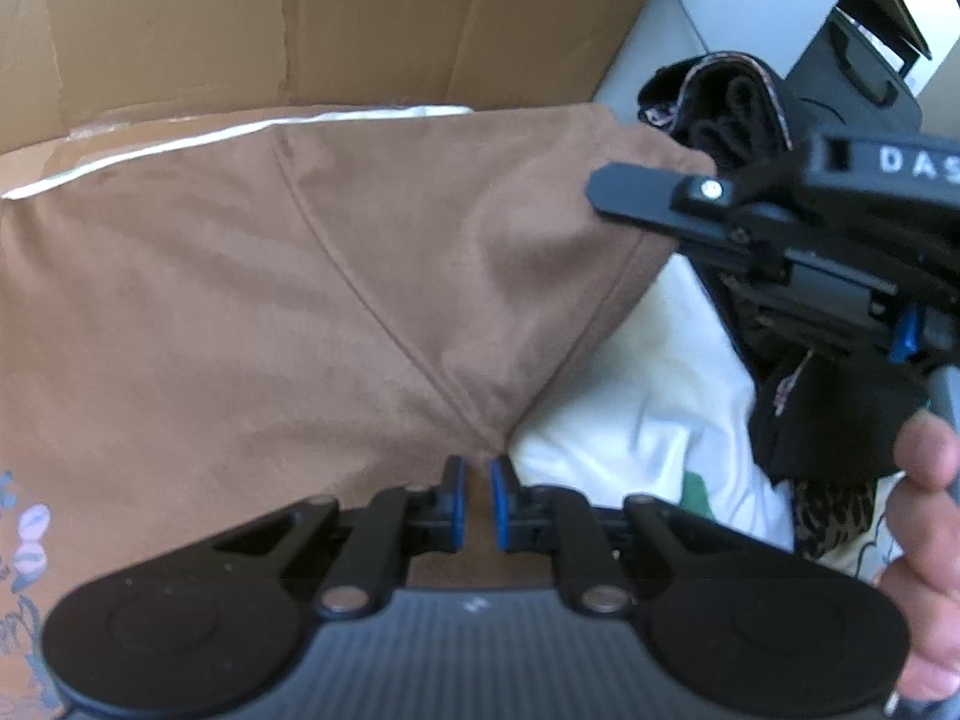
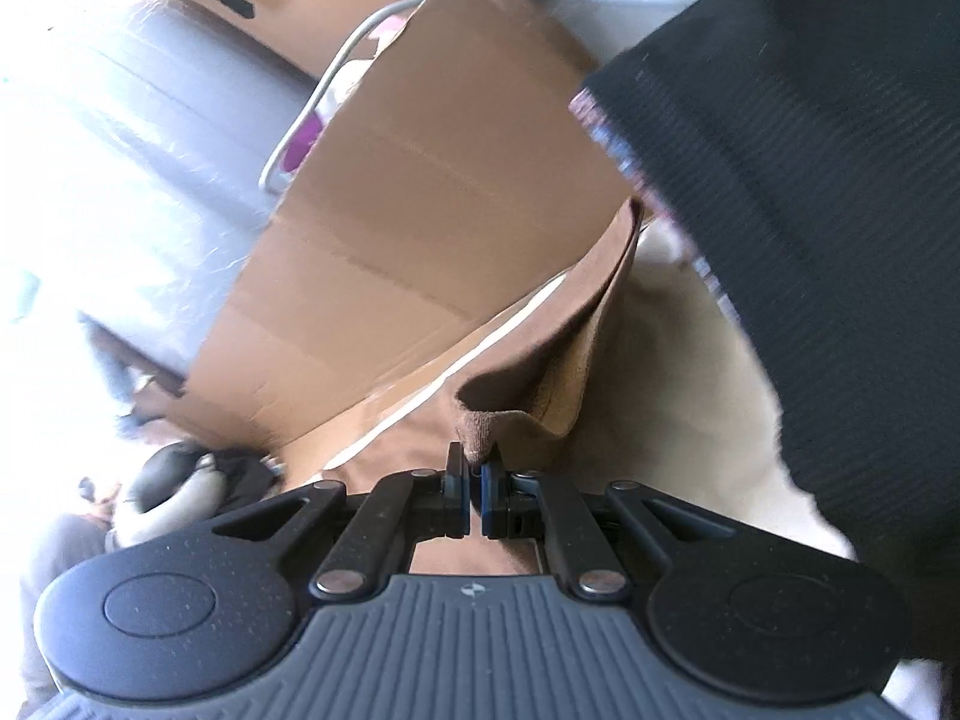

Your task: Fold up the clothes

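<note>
A brown T-shirt [image 1: 270, 312] lies spread across the left wrist view, a seam running diagonally down to my left gripper [image 1: 477, 489]. That gripper is shut on the brown fabric where the seam ends. A pink and blue print [image 1: 27, 546] shows at the shirt's lower left. In the right wrist view my right gripper [image 2: 474, 480] is shut on a folded brown edge of the same T-shirt [image 2: 540, 384], lifting it. From the left wrist view, the right gripper's black finger [image 1: 636, 195] sits at the shirt's right edge.
A cardboard box wall [image 1: 300, 18] stands just behind the shirt. White cloth [image 1: 648, 384] lies under it to the right. A black garment [image 1: 726, 108] is heaped at the far right and fills the right wrist view's upper right [image 2: 810, 180]. A hand [image 1: 924, 510] holds the right gripper.
</note>
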Available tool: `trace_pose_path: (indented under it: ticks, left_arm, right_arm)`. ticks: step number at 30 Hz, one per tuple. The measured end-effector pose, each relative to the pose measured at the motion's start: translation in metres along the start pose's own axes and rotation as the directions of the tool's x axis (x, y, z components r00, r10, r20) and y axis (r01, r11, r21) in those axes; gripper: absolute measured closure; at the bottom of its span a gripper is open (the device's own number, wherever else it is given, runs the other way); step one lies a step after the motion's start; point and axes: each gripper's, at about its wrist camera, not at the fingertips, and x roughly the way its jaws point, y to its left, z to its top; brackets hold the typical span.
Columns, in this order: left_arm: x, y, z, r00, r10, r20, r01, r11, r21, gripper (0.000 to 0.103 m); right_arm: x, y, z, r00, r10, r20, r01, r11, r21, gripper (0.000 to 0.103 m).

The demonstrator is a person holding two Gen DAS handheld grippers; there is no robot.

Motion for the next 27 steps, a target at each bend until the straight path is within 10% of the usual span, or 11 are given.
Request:
trace_pose_path:
  ticks: [18, 27]
  left_arm:
    - [0.004, 0.013, -0.012, 0.995, -0.054, 0.088, 0.064, 0.991, -0.114, 0.092]
    - [-0.021, 0.026, -0.024, 0.987, -0.088, 0.135, 0.108, 0.983, -0.151, 0.081]
  right_arm:
    - [0.007, -0.005, -0.040, 0.958, 0.190, -0.217, -0.169, 0.979, 0.110, 0.102]
    - [0.003, 0.000, -0.059, 0.954, 0.159, -0.253, -0.144, 0.987, 0.076, 0.098]
